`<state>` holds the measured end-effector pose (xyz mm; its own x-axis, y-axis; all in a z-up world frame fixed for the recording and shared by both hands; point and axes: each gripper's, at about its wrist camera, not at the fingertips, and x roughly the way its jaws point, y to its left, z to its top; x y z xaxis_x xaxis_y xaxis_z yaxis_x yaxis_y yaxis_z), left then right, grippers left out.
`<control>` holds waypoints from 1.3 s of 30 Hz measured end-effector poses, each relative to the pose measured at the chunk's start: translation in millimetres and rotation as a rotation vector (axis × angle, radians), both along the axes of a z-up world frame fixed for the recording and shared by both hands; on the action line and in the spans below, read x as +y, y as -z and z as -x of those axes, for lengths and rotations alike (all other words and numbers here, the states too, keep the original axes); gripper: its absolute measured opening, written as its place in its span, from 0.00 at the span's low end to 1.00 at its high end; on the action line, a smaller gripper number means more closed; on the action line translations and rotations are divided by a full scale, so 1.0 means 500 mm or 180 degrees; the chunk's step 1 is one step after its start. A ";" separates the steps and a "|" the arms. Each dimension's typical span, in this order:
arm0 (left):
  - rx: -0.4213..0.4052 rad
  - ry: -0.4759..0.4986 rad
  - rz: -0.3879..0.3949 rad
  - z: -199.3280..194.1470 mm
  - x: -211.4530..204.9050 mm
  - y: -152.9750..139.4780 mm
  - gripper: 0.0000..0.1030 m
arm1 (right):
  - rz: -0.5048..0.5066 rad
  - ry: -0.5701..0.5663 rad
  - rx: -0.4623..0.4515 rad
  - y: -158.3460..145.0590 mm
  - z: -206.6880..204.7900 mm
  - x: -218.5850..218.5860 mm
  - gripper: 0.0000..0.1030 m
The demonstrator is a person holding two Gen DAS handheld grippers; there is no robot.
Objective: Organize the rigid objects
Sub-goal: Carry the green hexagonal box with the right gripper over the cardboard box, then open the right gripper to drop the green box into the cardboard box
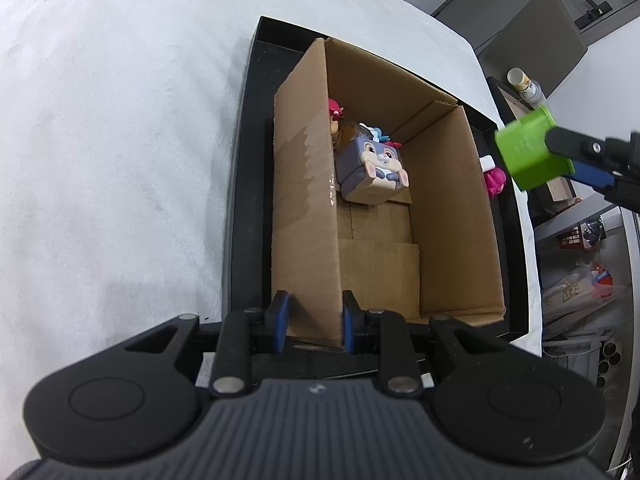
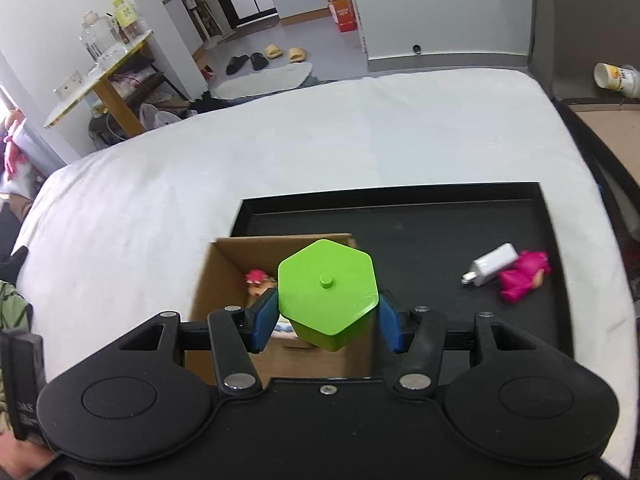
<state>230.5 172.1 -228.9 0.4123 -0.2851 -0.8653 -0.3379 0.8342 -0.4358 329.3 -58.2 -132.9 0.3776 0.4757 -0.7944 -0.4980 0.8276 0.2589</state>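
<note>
An open cardboard box point(image 1: 452, 216) stands in a black tray point(image 1: 244, 168) on a white-covered table. Inside it lie a grey bunny cube toy point(image 1: 370, 168) and a small red-haired figure point(image 1: 336, 114). My left gripper point(image 1: 314, 316) is shut on the box's near left wall. My right gripper point(image 2: 328, 316) is shut on a green hexagonal block point(image 2: 326, 292) and holds it above the box point(image 2: 224, 276); the block also shows in the left wrist view point(image 1: 528, 152). A white charger point(image 2: 490, 264) and a pink doll point(image 2: 522, 274) lie in the tray point(image 2: 420, 224).
The white cloth point(image 2: 240, 160) covers the table around the tray. Beyond the right edge stand a bottle point(image 1: 524, 84) and a paper cup point(image 2: 616, 78). A side table with jars point(image 2: 100, 60) stands far left.
</note>
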 end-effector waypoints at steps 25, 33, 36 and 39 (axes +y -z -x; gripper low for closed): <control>-0.0076 -0.0084 0.0126 0.020 0.024 0.003 0.24 | -0.0171 -0.0075 0.0445 0.072 0.026 0.152 0.51; -0.0076 -0.0073 0.0138 0.020 0.027 0.004 0.24 | -0.0291 0.0180 0.0640 0.110 0.017 0.146 0.51; -0.0075 -0.0073 0.0136 0.020 0.027 0.004 0.24 | -0.0397 0.0251 0.0739 0.124 0.017 0.142 0.51; -0.0072 -0.0071 0.0126 0.019 0.026 0.004 0.24 | -0.0446 0.0262 0.0799 0.131 0.014 0.143 0.53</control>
<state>221.1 185.0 -230.8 0.4384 -0.3095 -0.8438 -0.3460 0.8084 -0.4762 322.2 13.2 -198.2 0.2196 0.5633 -0.7965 -0.3367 0.8101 0.4801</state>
